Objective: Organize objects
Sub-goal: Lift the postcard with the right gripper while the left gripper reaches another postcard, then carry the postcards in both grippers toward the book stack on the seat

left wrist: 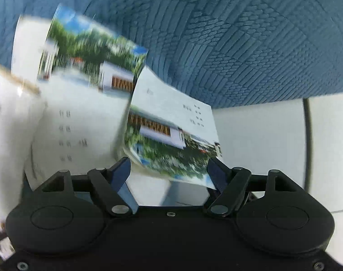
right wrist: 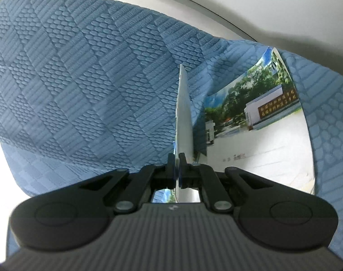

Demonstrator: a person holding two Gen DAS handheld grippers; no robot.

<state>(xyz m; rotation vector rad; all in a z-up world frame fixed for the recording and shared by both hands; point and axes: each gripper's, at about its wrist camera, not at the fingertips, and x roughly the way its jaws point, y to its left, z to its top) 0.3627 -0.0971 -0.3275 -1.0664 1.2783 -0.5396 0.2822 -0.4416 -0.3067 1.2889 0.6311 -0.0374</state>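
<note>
A quilted blue bedspread [right wrist: 81, 79], soft and embossed in blocks of ribs and ovals, fills the upper and left parts of both wrist views, with pale glossy floor showing at the lower right of the left view. On it, at the right of the right wrist view, lies a flat booklet [right wrist: 261, 140] with a white cover topped by a photograph of trees and a low building. Smaller and nearer, a second printed booklet [right wrist: 183, 117] of the same design stands on edge at frame centre, pinched at its lower edge by the right claw [right wrist: 177, 164], whose jaws are closed tight on it. In the left wrist view the same kind of booklet [left wrist: 171, 135] sags in a curve at centre frame between the fingers of the left claw [left wrist: 169, 171], which stands wide; the picture is blurred, so whether the blue pads [left wrist: 122, 176] touch the paper cannot be told, though they appear clear of it. The sheets look light, thin and floppy, with a smooth and likely slippery coating; they would bend or crease if gripped mid-page, so the firmest hold is probably along the spine or a bound edge, supported close to a corner.
</note>
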